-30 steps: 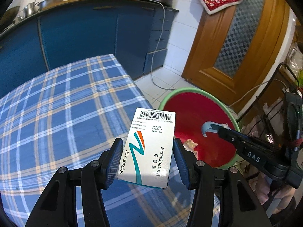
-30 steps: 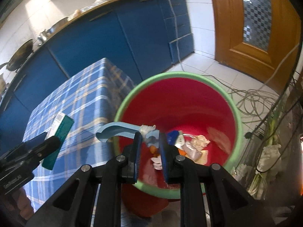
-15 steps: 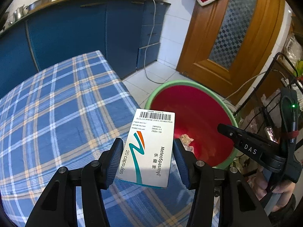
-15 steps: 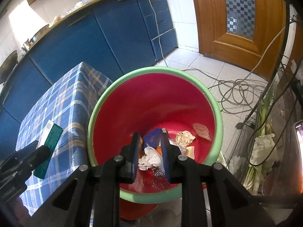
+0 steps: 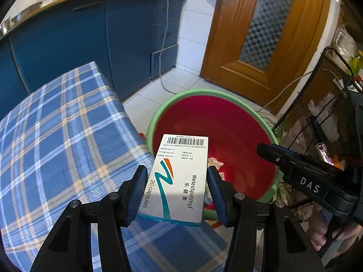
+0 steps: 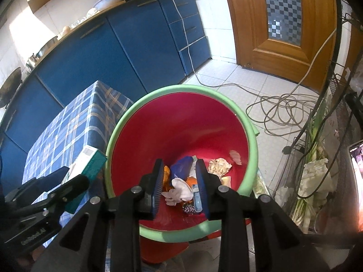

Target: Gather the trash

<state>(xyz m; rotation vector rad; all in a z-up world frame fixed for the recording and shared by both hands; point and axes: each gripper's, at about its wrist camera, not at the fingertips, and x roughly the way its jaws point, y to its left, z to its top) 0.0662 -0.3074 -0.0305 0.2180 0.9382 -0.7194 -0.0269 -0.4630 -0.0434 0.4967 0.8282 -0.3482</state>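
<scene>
My left gripper [image 5: 177, 179] is shut on a white and teal medicine box [image 5: 179, 176], held over the table's edge beside the bin. The red bin with a green rim [image 5: 226, 95] stands on the floor to the right of the table; it also shows in the right wrist view [image 6: 181, 89]. My right gripper [image 6: 180, 179] hangs over the bin's mouth, jaws a little apart and empty. Below it, trash [image 6: 179, 188] lies on the bin's bottom: crumpled paper, a blue item, orange bits. The box [image 6: 90, 161] and left gripper [image 6: 74, 181] show at the left.
A table with a blue plaid cloth [image 5: 56, 124] is at the left. Blue kitchen cabinets [image 6: 113, 52] stand behind. A wooden door [image 6: 283, 18] and a coiled cable [image 6: 279, 111] on the tiled floor are to the right. A black wire rack [image 5: 329, 104] stands at far right.
The right gripper let go of a light blue item, which fell into the bin, and its jaws opened wider. The left gripper moved with the box nearer the bin.
</scene>
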